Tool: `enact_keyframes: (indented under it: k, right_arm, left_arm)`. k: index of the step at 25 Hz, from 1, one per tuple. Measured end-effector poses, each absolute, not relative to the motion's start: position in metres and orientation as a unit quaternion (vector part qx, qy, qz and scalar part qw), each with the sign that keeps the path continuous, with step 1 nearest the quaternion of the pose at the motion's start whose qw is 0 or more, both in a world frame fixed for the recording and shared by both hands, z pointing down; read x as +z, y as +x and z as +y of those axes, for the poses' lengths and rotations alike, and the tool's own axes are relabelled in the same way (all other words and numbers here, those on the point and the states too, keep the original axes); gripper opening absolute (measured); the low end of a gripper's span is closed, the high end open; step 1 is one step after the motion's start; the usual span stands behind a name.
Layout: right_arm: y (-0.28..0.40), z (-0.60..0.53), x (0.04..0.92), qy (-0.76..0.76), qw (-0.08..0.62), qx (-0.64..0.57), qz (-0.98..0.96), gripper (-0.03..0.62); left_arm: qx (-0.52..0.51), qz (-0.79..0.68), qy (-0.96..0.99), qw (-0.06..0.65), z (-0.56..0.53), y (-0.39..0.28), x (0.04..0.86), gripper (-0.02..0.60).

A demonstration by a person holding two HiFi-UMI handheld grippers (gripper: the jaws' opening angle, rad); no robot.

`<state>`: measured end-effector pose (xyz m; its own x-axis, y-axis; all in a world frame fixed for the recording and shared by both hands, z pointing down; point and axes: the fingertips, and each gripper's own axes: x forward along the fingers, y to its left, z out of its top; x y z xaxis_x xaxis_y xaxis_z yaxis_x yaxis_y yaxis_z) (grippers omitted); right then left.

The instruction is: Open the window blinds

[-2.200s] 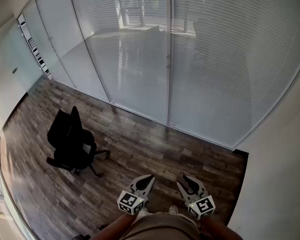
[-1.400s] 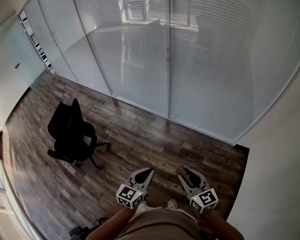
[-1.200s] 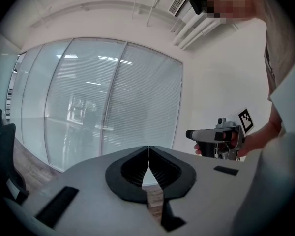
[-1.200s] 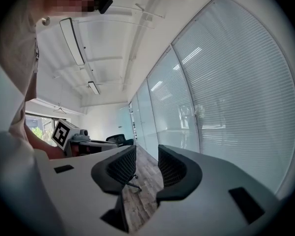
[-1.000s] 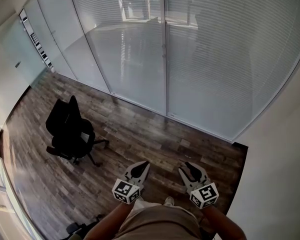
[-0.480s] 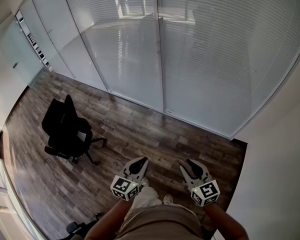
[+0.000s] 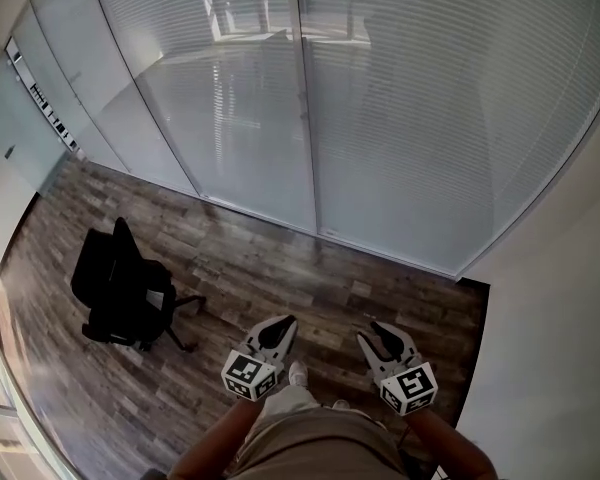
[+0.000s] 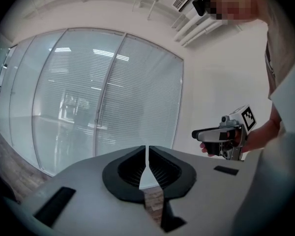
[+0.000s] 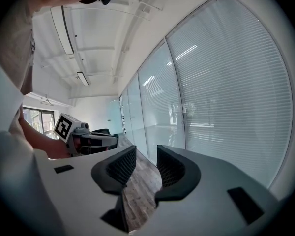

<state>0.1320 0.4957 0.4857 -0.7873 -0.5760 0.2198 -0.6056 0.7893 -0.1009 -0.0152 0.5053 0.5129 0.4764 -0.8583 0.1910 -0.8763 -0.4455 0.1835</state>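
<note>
Both grippers were held low in front of the person, side by side and apart, pointing toward the glass. The left gripper point(image 8: 147, 149) had its jaws pressed together with nothing caught between them; only a sliver of wooden floor point(image 7: 270, 268) showed below the tips. The right gripper point(image 9: 146, 154) had its jaws parted by a moderate gap, also empty, with bare floorboards visible through the opening.

And the window blinds point(image 7: 410, 118)? They were well apart from both grippers, across a stretch of floor, hanging behind tall glass panels split by a slim upright frame point(image 7: 305, 98). Their slats lay flat and closed, though a dim room showed faintly through them.

Off to the left a black office chair point(image 7: 120, 288) stood on the boards, clear of the glass and well away from the left gripper. A plain white wall point(image 7: 570, 348) rose at the right, meeting the blinds at the corner.
</note>
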Motion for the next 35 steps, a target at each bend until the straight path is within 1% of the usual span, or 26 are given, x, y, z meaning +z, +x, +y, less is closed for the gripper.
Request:
enact_keyframes:
  k: [9, 19, 26, 35]
  right_arm:
    - [0.091, 0.444, 0.492, 0.348, 0.110, 0.086, -0.927, 0.130]
    - [0.037, 0.393, 0.506, 0.373, 0.119, 0.092, -0.916, 0.130]
    - [0.010, 0.357, 0.508, 0.381, 0.115, 0.093, -0.913, 0.130]
    - [0.002, 0.313, 0.505, 0.351, 0.115, 0.076, -0.926, 0.130]
  left_arm:
    - [0.060, -0.457, 0.880, 0.112, 0.445, -0.056, 0.515, 0.015]
    - [0.044, -0.445, 0.885, 0.128, 0.392, -0.111, 0.535, 0.015]
    - [0.021, -0.430, 0.895, 0.114, 0.363, -0.127, 0.526, 0.015]
    - [0.021, -0.445, 0.888, 0.112, 0.310, -0.120, 0.524, 0.015]
